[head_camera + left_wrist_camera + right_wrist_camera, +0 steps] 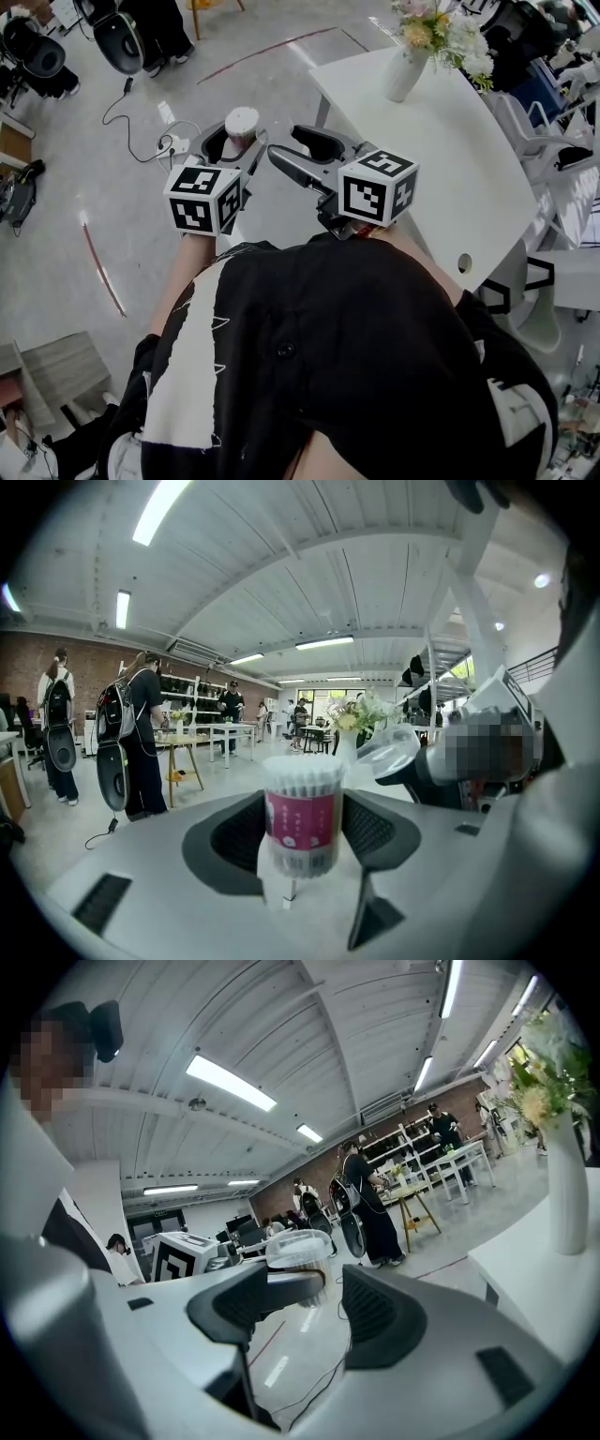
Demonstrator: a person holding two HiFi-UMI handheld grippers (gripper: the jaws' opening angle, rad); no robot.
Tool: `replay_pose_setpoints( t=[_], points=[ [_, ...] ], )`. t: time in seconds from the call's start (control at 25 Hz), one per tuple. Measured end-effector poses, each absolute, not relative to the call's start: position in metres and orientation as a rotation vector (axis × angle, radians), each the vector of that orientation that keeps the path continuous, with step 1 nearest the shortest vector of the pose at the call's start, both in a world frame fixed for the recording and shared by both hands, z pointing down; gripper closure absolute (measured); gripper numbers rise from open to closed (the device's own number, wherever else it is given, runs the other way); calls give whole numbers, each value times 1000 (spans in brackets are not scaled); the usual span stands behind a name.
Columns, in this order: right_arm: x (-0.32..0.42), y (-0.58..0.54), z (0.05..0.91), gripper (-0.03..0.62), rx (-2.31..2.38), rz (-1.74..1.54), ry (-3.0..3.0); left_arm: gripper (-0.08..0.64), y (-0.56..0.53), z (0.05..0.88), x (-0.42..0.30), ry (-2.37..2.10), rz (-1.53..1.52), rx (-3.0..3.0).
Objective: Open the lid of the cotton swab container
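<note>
The cotton swab container is a clear round tub with a pink label, and the white swab tips show bare at its top. It stands upright between the jaws of my left gripper, which is shut on its sides. In the head view the container is held over the floor, left of the table. Its clear lid is off and sits tilted at the jaw tips of my right gripper, which is shut on it. The lid hangs just right of the container. The right gripper is level with the left gripper.
A white table stands to the right with a vase of flowers at its far end. A cable and power strip lie on the floor ahead. People with backpacks stand farther off by small tables.
</note>
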State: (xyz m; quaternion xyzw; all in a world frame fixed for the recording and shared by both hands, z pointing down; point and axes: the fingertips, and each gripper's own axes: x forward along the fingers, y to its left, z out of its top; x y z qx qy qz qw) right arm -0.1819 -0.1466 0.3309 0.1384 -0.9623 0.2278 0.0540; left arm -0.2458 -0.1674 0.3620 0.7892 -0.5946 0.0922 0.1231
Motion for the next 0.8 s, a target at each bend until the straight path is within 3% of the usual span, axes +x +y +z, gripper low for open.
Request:
replay_pose_setpoints(
  t=[0.8],
  points=[
    [-179,-146,337,334,445,710,-2906,299,-172,354,-242,-1716,251,2332]
  ],
)
